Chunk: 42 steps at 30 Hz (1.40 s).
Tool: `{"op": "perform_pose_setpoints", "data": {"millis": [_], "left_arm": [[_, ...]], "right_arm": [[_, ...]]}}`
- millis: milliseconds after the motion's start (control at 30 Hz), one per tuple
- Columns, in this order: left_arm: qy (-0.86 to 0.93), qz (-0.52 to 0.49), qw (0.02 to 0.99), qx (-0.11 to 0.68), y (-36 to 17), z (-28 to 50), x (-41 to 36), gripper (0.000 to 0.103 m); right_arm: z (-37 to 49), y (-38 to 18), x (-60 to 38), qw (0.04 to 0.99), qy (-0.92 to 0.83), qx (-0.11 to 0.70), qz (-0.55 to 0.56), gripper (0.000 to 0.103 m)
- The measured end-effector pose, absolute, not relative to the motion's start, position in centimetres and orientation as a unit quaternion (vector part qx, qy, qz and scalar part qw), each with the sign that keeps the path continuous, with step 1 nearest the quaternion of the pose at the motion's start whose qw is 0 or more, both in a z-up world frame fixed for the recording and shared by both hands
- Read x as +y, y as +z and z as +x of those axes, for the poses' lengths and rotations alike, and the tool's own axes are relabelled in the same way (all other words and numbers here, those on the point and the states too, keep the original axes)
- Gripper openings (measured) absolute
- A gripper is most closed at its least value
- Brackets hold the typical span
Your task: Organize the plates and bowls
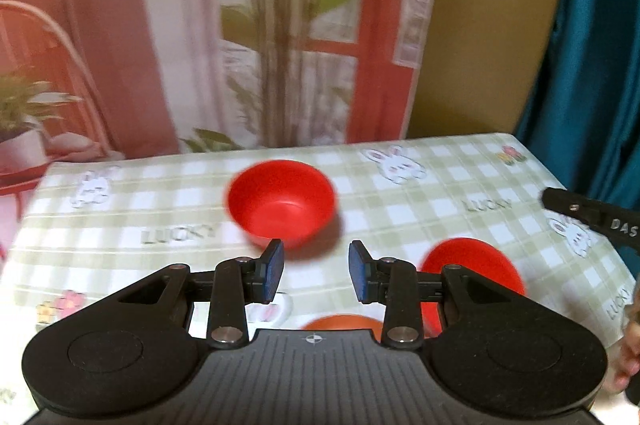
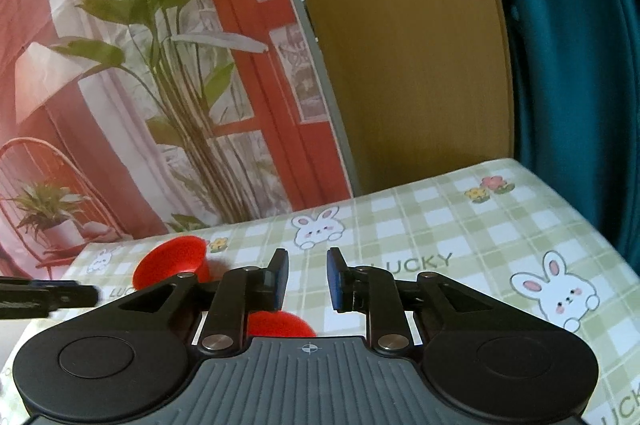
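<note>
In the left wrist view a red bowl (image 1: 280, 203) stands upright on the checked tablecloth (image 1: 440, 185), just beyond my left gripper (image 1: 316, 265). That gripper is open and holds nothing. A second red dish (image 1: 472, 273) lies to the right, partly hidden behind the right finger. An orange dish (image 1: 340, 323) peeks out under the gripper body. In the right wrist view my right gripper (image 2: 307, 273) hangs over the cloth with a narrow gap between its blue pads and nothing in it. The red bowl (image 2: 172, 261) is to its left and a red dish (image 2: 280, 323) shows below it.
The table (image 2: 500, 225) has its back edge against a printed backdrop (image 1: 200, 45) of plants and a red window. A teal curtain (image 2: 580, 65) hangs at the right. My right gripper's tip (image 1: 592, 221) shows at the left view's right edge; my left one (image 2: 48, 297) at the right view's left edge.
</note>
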State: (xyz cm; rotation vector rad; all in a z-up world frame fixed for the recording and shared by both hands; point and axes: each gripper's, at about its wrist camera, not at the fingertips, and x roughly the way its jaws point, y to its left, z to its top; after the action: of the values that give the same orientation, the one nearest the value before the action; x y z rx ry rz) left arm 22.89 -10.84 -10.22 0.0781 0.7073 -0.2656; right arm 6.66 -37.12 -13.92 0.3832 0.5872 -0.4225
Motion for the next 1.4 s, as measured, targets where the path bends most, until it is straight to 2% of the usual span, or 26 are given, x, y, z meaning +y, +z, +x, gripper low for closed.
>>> {"op": "perform_pose_setpoints", "data": {"millis": [367,1033,1133,1400], "left_arm": [[-0.088,0.017,0.937,0.338,-9.8,23.0,-6.4,0.037],[-0.097,-0.032,0.936,0.337,-11.5,26.5,-6.9,0.038],[-0.105,-0.036,0.934,0.340,-12.1,27.6,-7.4,0.043],[-0.105,-0.042,0.926,0.360,-14.0,31.1,-7.5,0.043]], "right_arm": [[8.4,-14.4,-36.5,0.924,-0.233,0.293,0.078,0.021],[13.9,-15.0,-35.0,0.933,-0.157,0.316,0.078,0.021],[15.1,-15.6,-35.1,0.930,-0.145,0.329,0.082,0.021],[19.3,-17.2,-34.7,0.913,-0.098,0.383,0.101,0.021]]}}
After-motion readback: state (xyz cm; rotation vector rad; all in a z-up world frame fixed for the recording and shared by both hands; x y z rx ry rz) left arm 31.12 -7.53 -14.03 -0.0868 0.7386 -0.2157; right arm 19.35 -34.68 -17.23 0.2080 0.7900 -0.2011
